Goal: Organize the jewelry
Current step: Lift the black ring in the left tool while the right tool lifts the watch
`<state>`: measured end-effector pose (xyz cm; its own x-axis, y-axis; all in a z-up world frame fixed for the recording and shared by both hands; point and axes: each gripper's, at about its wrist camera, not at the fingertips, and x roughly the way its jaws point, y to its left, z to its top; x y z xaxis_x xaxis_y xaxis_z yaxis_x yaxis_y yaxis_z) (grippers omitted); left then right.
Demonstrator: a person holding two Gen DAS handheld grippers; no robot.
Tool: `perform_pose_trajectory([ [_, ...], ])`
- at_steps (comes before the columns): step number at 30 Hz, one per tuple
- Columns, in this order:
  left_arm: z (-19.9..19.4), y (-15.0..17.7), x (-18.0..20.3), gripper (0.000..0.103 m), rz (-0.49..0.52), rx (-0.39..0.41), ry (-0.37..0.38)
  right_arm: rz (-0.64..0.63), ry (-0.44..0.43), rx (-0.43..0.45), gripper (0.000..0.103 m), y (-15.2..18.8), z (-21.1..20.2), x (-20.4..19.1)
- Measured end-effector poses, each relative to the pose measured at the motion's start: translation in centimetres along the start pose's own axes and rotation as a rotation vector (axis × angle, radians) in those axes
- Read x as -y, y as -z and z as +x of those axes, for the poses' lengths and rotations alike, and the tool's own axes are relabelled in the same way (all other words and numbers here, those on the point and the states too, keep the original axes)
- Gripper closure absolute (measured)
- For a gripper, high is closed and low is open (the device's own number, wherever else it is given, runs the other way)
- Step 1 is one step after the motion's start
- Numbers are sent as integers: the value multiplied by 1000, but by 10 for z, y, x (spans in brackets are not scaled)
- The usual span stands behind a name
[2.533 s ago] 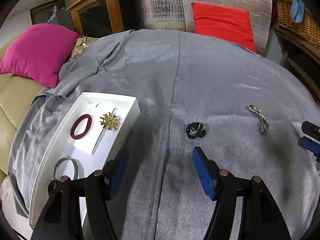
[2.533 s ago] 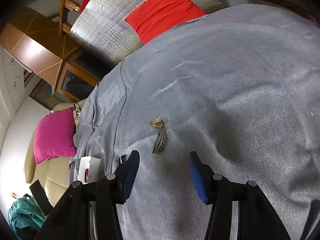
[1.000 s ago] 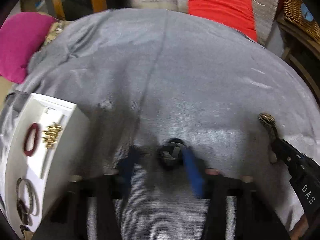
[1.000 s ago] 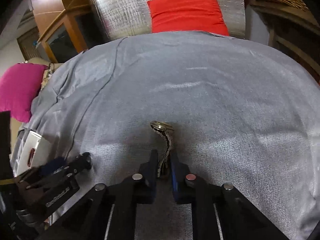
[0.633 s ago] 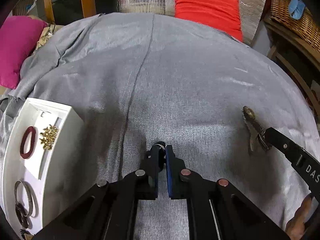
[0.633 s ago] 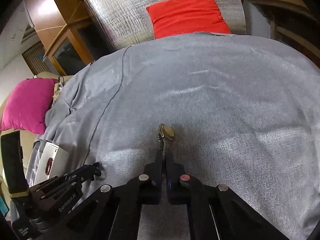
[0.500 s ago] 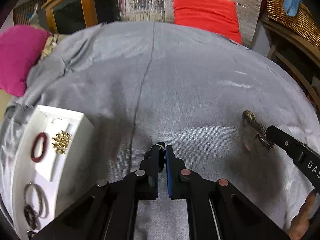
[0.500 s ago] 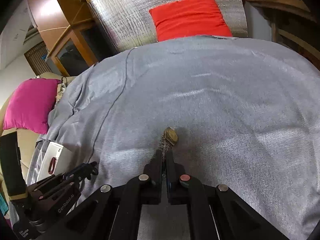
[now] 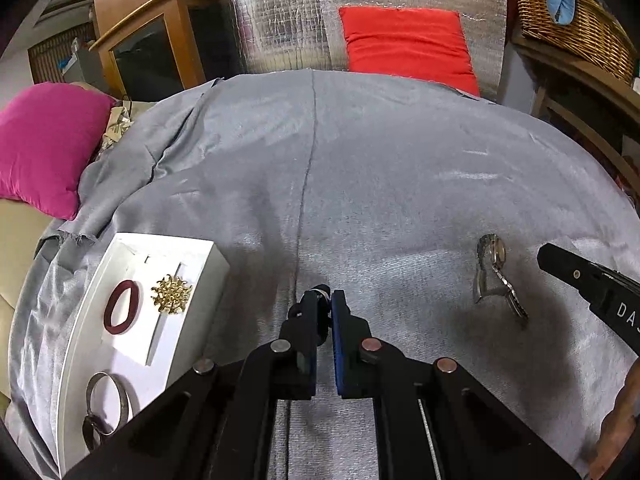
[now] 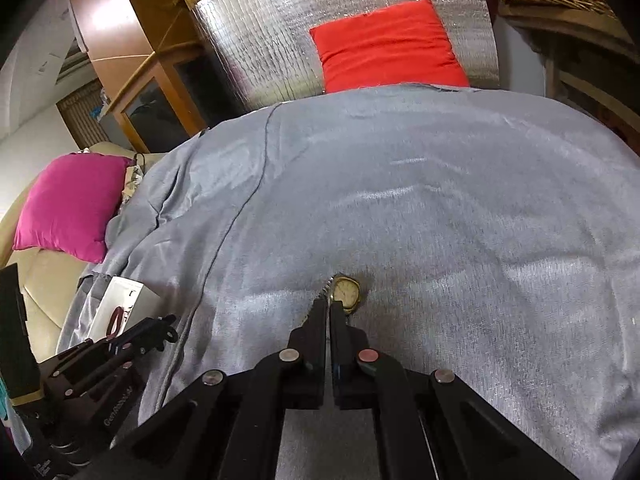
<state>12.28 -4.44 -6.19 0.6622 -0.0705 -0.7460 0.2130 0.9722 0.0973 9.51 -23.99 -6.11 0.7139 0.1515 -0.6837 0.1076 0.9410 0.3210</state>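
My left gripper (image 9: 326,299) is shut on a small dark ring-shaped piece (image 9: 322,291), of which only a bit shows at the fingertips, just above the grey cloth (image 9: 380,168). My right gripper (image 10: 329,305) is shut on the band of a gold-faced metal watch (image 10: 346,292), whose face pokes out beyond the tips. From the left wrist view the watch (image 9: 493,268) hangs at the right beside a right finger (image 9: 576,274). The white tray (image 9: 200,246) lies left of my left gripper, holding a dark red bangle (image 9: 122,307), a gold brooch (image 9: 172,294) and silver bangles (image 9: 107,402).
A magenta cushion (image 9: 44,144) sits past the cloth's left edge. At the back, a red cushion (image 9: 408,46) leans on a silver foil panel. A wicker basket (image 9: 572,24) stands on a shelf at the far right, and a wooden cabinet (image 9: 140,52) is at the back left.
Both grippers closed, the left on the dark piece and the right on the watch band, and both have risen a little off the cloth. The tray has slid closer in the left view.
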Motion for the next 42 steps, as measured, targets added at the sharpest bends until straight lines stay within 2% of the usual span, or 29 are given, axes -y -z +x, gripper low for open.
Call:
perform_pose_trajectory([
  [4,7,0,-10,95,-39,-43,-5,60,-22,-49,100,0,6,10],
  [5,11,0,-14,90,-56,-59,4,79,-29,-63,100,0,8,13],
  [6,14,0,-19,84,-79,-78,21,104,-35,-87,100,0,12,18],
  [8,18,2,-28,50,-117,-100,27,127,-37,-107,100,0,16,23],
  [9,19,3,-31,46,-124,-103,19,133,-33,-109,99,0,17,26],
  [13,18,4,-36,45,-119,-99,6,158,-51,-116,98,0,17,32],
  [14,18,5,-37,44,-123,-101,13,165,-59,-119,95,0,18,33],
  [15,18,6,-38,44,-124,-103,18,170,-65,-123,91,0,18,33],
  [17,18,6,-39,43,-117,-107,20,167,-72,-123,71,1,18,33],
  [19,19,8,-40,43,-110,-113,28,159,-71,-117,64,1,17,31],
  [23,19,8,-36,43,-86,-119,42,103,-108,-156,64,4,23,21],
  [28,18,9,-24,42,-32,-121,86,11,-98,-213,64,15,34,8],
  [30,20,11,-15,39,4,-132,95,-51,-83,-205,64,18,36,3],
  [31,21,12,-12,38,19,-137,97,-76,-76,-203,66,19,36,1],
  [36,31,19,-2,38,50,-180,104,-164,-16,-186,91,21,39,1],
  [39,38,22,5,38,66,-203,114,-129,-33,-182,95,19,38,8],
  [42,38,24,10,38,84,-190,105,-159,-14,-163,95,20,35,3],
])
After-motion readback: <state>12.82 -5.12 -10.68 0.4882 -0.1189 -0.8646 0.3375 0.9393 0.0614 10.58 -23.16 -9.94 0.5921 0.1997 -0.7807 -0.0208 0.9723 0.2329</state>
